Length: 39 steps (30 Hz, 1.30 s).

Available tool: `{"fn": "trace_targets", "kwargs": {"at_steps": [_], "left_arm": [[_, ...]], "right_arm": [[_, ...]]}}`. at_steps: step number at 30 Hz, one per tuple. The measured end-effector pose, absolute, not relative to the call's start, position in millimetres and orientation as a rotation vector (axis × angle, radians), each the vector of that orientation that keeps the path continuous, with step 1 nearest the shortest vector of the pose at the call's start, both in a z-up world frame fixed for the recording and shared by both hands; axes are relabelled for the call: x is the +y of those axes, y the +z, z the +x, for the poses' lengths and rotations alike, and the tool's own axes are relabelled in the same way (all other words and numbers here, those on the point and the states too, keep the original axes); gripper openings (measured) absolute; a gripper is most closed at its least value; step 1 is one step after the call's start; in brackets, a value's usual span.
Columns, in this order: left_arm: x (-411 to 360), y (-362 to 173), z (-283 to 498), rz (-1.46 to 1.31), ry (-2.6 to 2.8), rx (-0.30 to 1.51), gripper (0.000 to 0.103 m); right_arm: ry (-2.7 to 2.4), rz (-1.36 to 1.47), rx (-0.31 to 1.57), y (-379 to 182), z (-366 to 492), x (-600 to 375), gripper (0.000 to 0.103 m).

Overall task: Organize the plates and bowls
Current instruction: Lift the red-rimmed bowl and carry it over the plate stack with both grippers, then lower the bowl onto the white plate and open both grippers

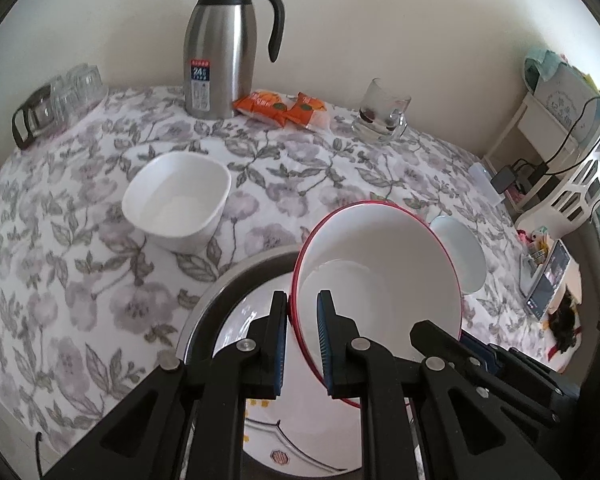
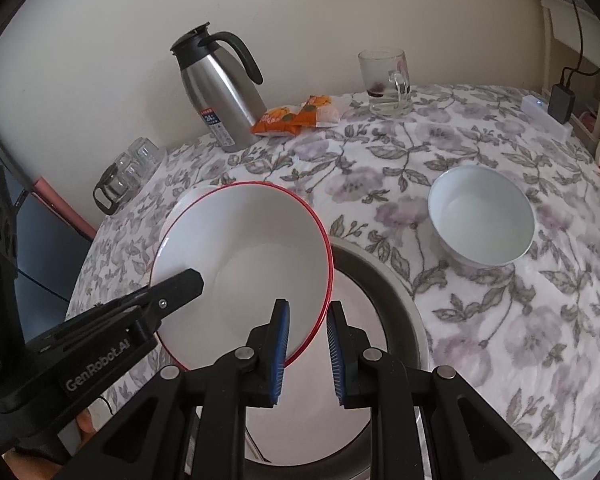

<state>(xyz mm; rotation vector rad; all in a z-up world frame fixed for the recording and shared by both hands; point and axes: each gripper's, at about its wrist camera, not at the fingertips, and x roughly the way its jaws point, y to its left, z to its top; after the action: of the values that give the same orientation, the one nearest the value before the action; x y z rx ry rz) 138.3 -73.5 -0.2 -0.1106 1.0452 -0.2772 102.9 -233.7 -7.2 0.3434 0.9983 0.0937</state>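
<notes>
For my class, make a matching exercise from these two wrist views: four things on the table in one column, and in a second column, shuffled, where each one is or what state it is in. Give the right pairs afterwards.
Things
1. red-rimmed bowl
2. steel thermos jug
3. glass mug
4. orange snack packets

Places or states
A. lying flat between the jug and the mug
B. tilted, its rim clamped by the left gripper
C. upright by the wall, black handle and lid
D. clear, with something dark red at the bottom

Pairs: 1-B, 2-C, 3-D, 4-A
</notes>
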Motion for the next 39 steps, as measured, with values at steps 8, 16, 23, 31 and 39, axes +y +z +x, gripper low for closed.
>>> {"fn": "trace_targets", "kwargs": {"at_steps": [8, 16, 23, 31, 39], "left_arm": [[-65.8, -6.4, 133.6, -0.140, -0.292, 1.062, 0.015], [-61.8, -20.7, 131.7, -0.152, -0.295, 1.117, 0.016], [-59.4, -27.2, 132.8, -0.159, -0.295, 1.137, 0.016], [-58.9, -36.3, 135.1, -0.174, -0.301, 1.177, 0.016], [-60.9, -40.9, 135.4, -0.167, -0.306, 1.203, 0.016]], "right_arm": [[0.086, 0.308, 1.020, -9.7, 104.0, -226.8, 0.021], [0.069, 0.259, 1.075, -22.2, 104.6, -217.5, 0.021], [0.060, 0.236, 1.112, -31.6, 106.1, -213.2, 0.021], [0.051, 0.223, 1.138, -37.8, 107.9, -212.3, 0.022], [0.049, 0.213, 1.139, -38.4, 108.3, -211.1, 0.023]]}}
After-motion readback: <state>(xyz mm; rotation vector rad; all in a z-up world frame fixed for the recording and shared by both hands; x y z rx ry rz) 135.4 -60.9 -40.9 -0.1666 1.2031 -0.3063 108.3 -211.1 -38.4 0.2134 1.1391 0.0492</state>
